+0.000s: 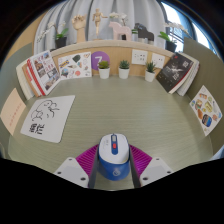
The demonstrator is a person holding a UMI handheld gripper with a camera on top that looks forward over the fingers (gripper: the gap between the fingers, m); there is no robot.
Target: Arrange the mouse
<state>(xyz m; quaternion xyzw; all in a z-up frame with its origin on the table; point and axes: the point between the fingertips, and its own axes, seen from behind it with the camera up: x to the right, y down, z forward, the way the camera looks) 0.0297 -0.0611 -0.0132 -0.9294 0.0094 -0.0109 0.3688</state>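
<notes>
A blue and white computer mouse (112, 156) with a red scroll strip sits between my gripper's (112, 166) two fingers, its nose pointing away from me. The magenta pads (88, 156) press against both of its sides. The mouse is held over the pale green table (120, 105), near its front edge. Whether it rests on the table or is lifted off it I cannot tell.
A white sheet with a drawing (48, 116) lies ahead to the left. Three small potted plants (124, 69) stand along the back of the table. Leaflets and booklets (178, 70) lean around the back and both sides. Shelves with figurines (88, 22) rise behind.
</notes>
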